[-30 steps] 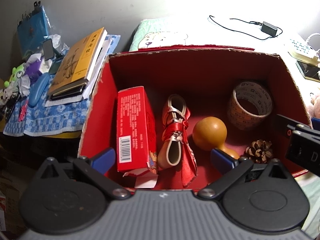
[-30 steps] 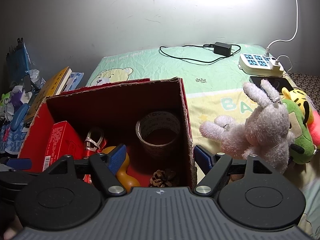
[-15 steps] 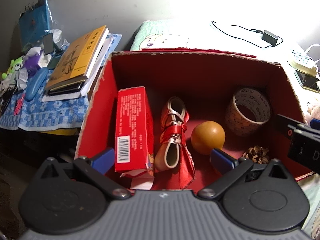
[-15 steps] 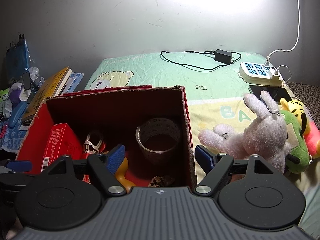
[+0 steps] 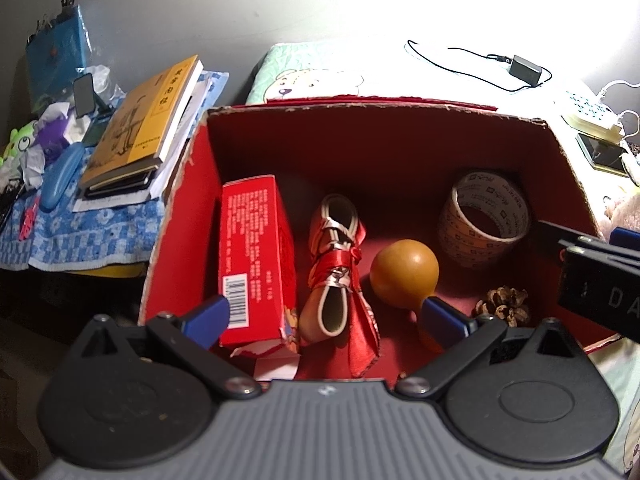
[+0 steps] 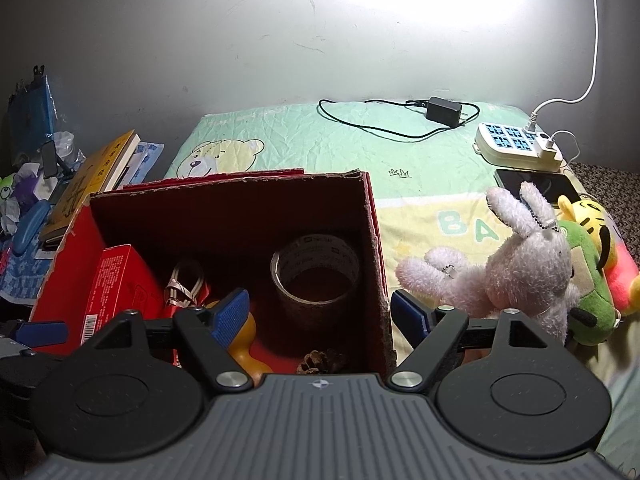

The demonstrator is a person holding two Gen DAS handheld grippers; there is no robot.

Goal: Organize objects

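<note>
An open red cardboard box (image 5: pixel 360 148) stands on the bed, and both grippers hover at its near side. Inside lie a red carton (image 5: pixel 252 252), a ribbon-tied red bundle (image 5: pixel 336 264), an orange gourd (image 5: pixel 404 274), a tape roll (image 5: pixel 484 216) and a pine cone (image 5: pixel 504 306). My left gripper (image 5: pixel 324 316) is open over the box's near-left part, holding nothing. My right gripper (image 6: pixel 320 312) is open too, straddling the box's right wall (image 6: pixel 376 248). The tape roll (image 6: pixel 316 264) and pine cone (image 6: pixel 320 360) lie just ahead of it.
A white plush rabbit (image 6: pixel 520 264) and a green and yellow plush (image 6: pixel 588 280) lie right of the box. A charger (image 6: pixel 442 110), power strip (image 6: pixel 516 144) and phone (image 6: pixel 536 188) sit further back. A stack of books (image 5: pixel 140 132) rests on a blue checked cloth (image 5: pixel 80 236) at left.
Both views have shifted slightly, with the box sitting a little lower in each. Both grippers stay open and the box contents have not moved.
</note>
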